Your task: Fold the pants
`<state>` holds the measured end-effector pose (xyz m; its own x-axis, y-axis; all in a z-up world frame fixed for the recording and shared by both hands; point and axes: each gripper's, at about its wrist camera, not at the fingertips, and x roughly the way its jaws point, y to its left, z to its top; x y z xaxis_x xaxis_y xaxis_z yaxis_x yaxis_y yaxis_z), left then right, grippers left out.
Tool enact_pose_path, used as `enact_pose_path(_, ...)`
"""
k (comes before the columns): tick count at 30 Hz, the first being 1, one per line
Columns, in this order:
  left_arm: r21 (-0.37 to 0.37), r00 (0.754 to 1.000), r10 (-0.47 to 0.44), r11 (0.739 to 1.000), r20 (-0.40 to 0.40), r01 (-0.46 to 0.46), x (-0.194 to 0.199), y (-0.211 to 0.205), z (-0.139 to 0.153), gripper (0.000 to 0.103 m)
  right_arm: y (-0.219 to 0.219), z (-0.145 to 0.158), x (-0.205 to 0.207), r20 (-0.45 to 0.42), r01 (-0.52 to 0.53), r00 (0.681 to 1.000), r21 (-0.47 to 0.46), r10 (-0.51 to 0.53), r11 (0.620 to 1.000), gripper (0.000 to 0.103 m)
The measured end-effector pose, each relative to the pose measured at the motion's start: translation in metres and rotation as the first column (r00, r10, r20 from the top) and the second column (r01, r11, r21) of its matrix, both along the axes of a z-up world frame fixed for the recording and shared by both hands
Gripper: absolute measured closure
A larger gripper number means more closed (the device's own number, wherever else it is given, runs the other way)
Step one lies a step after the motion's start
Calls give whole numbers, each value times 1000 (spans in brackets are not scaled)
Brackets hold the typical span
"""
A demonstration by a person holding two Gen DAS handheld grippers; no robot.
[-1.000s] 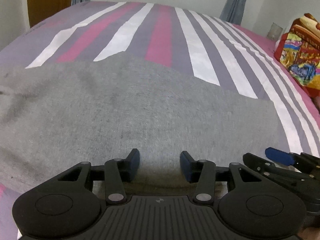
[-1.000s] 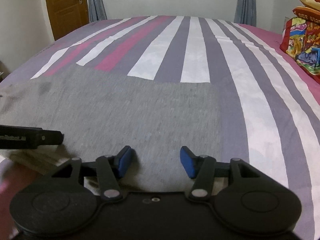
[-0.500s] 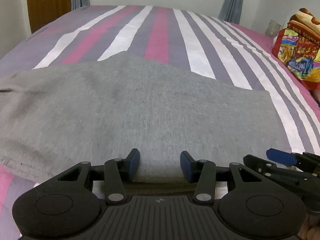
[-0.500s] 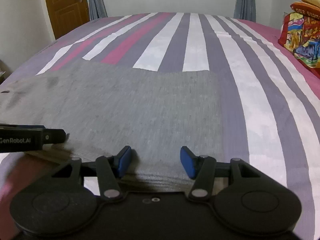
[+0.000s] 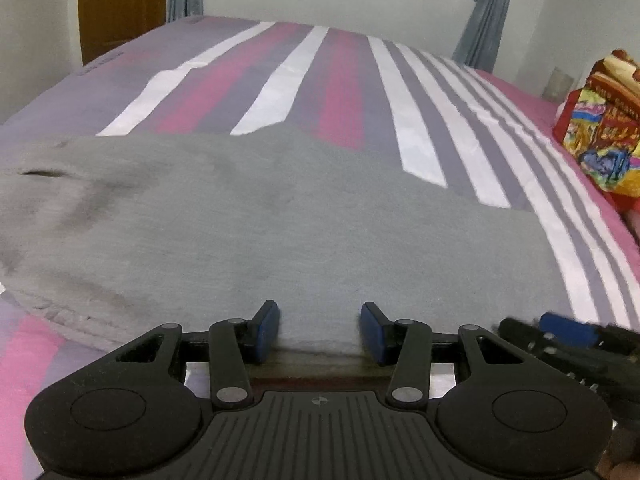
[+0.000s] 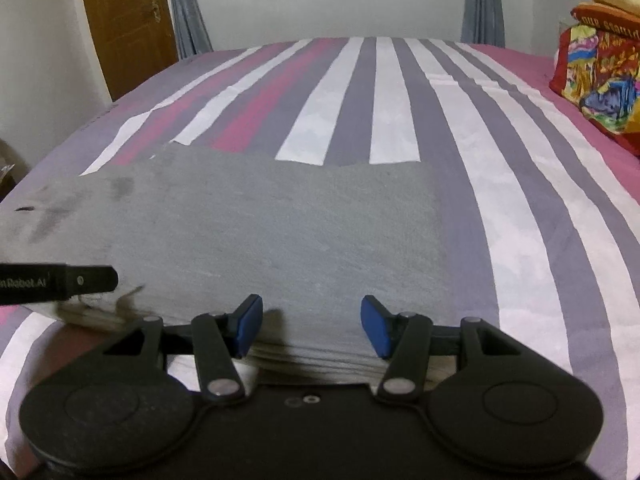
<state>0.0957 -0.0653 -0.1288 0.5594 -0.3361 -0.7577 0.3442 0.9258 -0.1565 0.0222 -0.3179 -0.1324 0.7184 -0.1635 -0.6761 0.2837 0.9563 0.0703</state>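
Pants (image 5: 280, 220): grey, spread flat on the striped bed (image 6: 400, 100) — laid out for folding.
Left claw (image 5: 319, 326): apart, at the pants' near edge — probably poised to pinch it.
Right claw (image 6: 312, 326): apart, same edge, beside the left.

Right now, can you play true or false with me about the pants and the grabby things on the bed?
1. The gray pants lie on a striped bed sheet. True.
2. The left gripper is pinching the pants tight. False: its fingers stand apart, open, at the near edge.
3. The right gripper is open too. True.
4. A colorful pillow sits on top of the pants. False: it lies far off at the right side of the bed.
5. A brown door is behind the bed. True.
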Motion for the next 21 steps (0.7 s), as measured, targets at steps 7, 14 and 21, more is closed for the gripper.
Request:
enact_pose_path(7, 2, 1000, 10, 1000, -22, -10, -2, 9, -11, 52, 4, -9, 7, -27, 8, 1000, -3, -8, 1000, 40)
enact_pose_path(14, 22, 999, 47, 999, 8, -47, -8, 21, -3, 52, 15, -2, 5, 2, -1, 1000, 16, 1, 1000, 40)
enact_pose_path(21, 60, 996, 82, 995, 34, -84, -6, 43, 5, 52, 36, 5, 16, 13, -48, 999, 13, 48, 999, 40)
